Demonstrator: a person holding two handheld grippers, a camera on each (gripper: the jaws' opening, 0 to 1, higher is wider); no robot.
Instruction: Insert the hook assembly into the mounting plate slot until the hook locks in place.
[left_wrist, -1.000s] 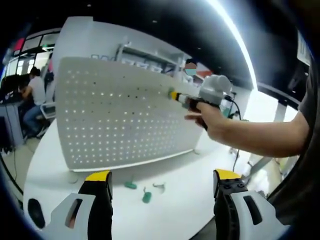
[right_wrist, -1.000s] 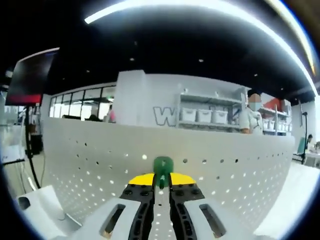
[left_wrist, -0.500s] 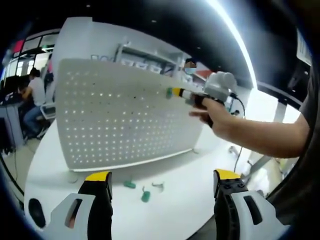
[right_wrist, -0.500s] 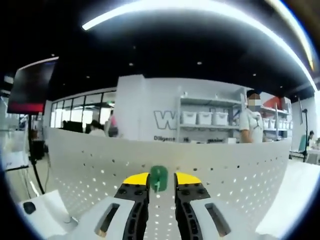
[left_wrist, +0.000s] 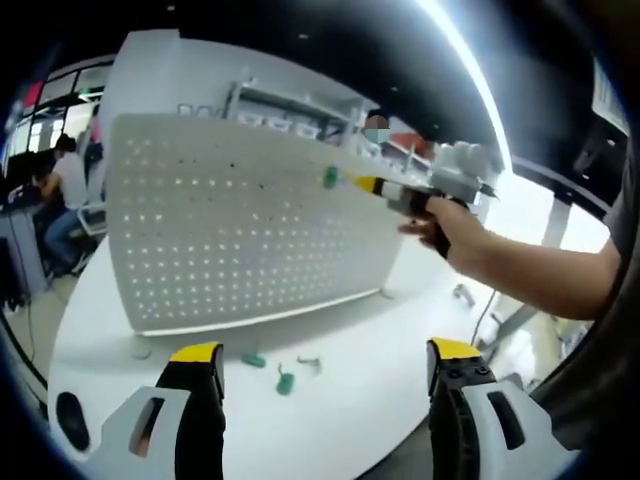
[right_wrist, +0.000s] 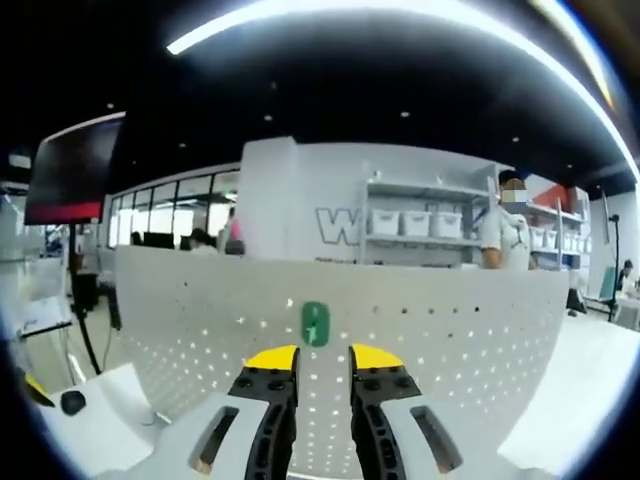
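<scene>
The right gripper (right_wrist: 314, 362), jaws parted and released, sits just before the small green plastic hook (right_wrist: 315, 324), apparently seated in the white perforated mounting plate (right_wrist: 450, 340).

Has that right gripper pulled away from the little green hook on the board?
Yes. The right gripper has backed off the green plastic hook, which stays on the white perforated board.

White round table (left_wrist: 360, 400) carries loose small parts: two green pieces (left_wrist: 254, 360) (left_wrist: 284, 381) and a metal clip (left_wrist: 308, 362), near each other. Dark round object (left_wrist: 66, 415) at table's left edge. Far wall: shelving with white bins (right_wrist: 415, 222). Dark monitor (right_wrist: 72, 168) upper left. Seated person (left_wrist: 62, 190) far left; another person (right_wrist: 505, 235) standing by shelves.
</scene>
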